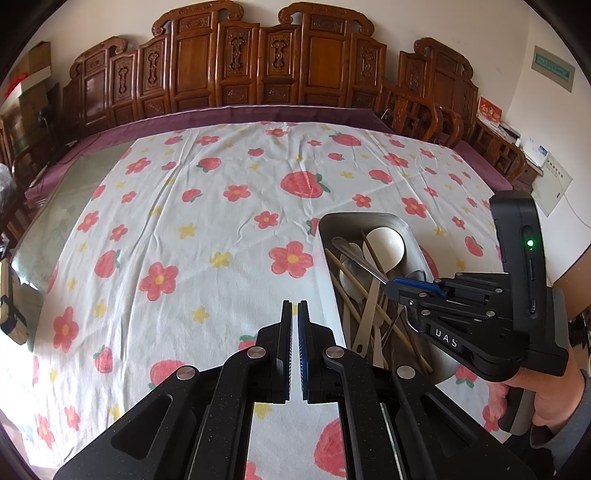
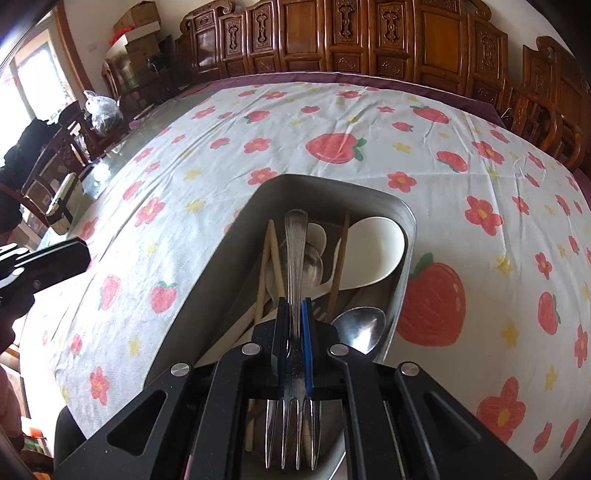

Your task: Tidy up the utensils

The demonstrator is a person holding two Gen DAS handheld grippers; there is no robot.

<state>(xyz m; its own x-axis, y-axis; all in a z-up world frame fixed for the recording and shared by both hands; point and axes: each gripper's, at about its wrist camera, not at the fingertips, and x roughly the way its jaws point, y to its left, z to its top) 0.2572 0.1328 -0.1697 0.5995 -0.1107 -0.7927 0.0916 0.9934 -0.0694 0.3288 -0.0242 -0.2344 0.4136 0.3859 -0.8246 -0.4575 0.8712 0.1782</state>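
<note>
Right gripper (image 2: pixel 294 314) clamped on fork (image 2: pixel 293 424) above metal tray (image 2: pixel 221 258) | left gripper (image 1: pixel 294 314) closed, empty, over tablecloth (image 1: pixel 184 221)

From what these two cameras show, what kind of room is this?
Probably a home dining room. A big table under a strawberry-print tablecloth holds a metal tray of utensils, carved wooden chairs stand around it, and cardboard boxes are stacked in a corner.

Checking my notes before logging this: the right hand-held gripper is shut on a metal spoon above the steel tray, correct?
Not quite. The right hand-held gripper is shut on a metal fork, tines visible in the right wrist view. It is above the steel tray.
</note>
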